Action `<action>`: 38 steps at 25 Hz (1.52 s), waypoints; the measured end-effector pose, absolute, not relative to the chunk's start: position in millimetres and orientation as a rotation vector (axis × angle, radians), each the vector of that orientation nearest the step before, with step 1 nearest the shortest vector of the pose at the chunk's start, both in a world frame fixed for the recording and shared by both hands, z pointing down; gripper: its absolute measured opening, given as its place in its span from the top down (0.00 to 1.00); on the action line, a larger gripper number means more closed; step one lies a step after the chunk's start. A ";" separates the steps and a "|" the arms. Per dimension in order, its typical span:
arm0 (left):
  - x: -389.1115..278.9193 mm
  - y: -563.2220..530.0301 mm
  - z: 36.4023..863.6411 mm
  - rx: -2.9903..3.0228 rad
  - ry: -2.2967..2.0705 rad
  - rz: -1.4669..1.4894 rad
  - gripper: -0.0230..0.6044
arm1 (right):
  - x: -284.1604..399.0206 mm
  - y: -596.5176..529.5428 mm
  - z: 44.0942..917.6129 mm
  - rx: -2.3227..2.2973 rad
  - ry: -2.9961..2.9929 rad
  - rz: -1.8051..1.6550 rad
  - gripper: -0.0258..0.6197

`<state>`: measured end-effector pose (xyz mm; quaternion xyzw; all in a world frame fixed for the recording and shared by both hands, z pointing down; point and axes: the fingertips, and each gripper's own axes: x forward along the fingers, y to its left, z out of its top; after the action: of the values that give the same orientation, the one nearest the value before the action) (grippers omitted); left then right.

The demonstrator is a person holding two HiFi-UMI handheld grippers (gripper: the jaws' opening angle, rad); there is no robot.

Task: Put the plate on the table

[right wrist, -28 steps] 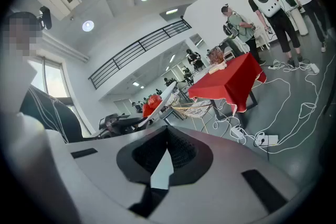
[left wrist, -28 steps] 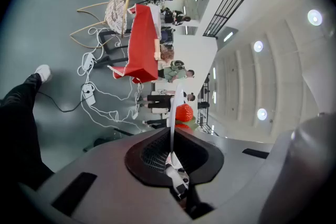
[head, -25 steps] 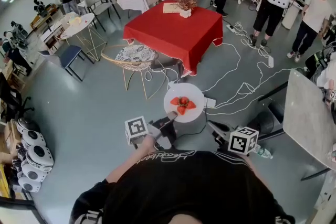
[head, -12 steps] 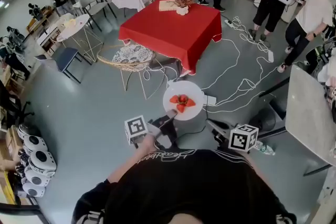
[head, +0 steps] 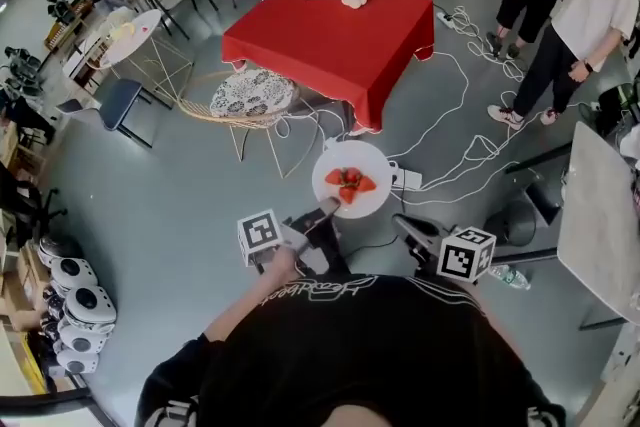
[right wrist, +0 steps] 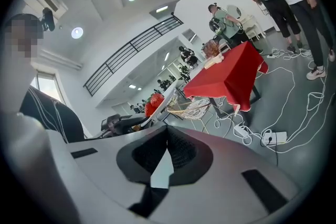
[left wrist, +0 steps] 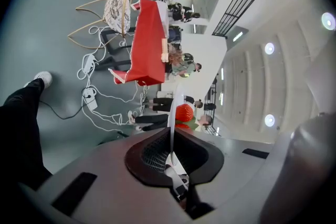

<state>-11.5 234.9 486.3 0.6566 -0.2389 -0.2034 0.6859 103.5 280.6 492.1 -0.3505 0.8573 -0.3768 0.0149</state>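
A white plate (head: 352,179) with red strawberries (head: 350,180) on it hangs over the grey floor in the head view. My left gripper (head: 325,211) is shut on its near rim. In the left gripper view the plate (left wrist: 171,118) shows edge-on between the jaws of the left gripper (left wrist: 170,157), with the strawberries (left wrist: 184,112) beyond. The red-clothed table (head: 335,35) stands further ahead, a dried-flower pot (head: 352,0) at its far side. My right gripper (head: 402,221) stays just right of the plate, apart from it. The right gripper (right wrist: 168,136) has its jaws closed on nothing.
A wicker chair with a patterned cushion (head: 250,98) stands between me and the red table. White cables (head: 470,150) and a power strip (head: 408,179) lie on the floor. People (head: 575,25) stand at the right. A grey tabletop (head: 600,220) is at my right.
I have moved closer to the red table, carrying the plate forward in the left gripper. The people at the right have stepped nearer. Both grippers keep the same state.
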 end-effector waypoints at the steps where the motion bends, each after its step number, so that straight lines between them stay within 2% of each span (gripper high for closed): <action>1: -13.4 224.6 487.0 1.466 -0.536 -0.450 0.94 | 100.4 270.0 493.8 -1.086 2.663 -1.187 0.95; 22: -96.2 -20.2 478.0 1.472 -0.518 -0.424 0.94 | 12.3 24.3 488.2 -1.090 2.660 -1.227 0.95; 29: -129.9 -57.8 485.8 1.462 -0.538 -0.443 0.94 | -18.7 -13.2 487.0 -1.079 2.693 -1.204 0.95; 38: -138.7 -77.0 485.9 1.456 -0.582 -0.492 0.94 | -16.3 -37.9 487.9 -1.028 2.732 -1.197 0.95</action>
<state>-138.7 -77.0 485.9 0.6490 -0.2594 -0.2190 0.6809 -16.3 -37.9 487.9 -0.3258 0.8659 -0.3795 -0.0067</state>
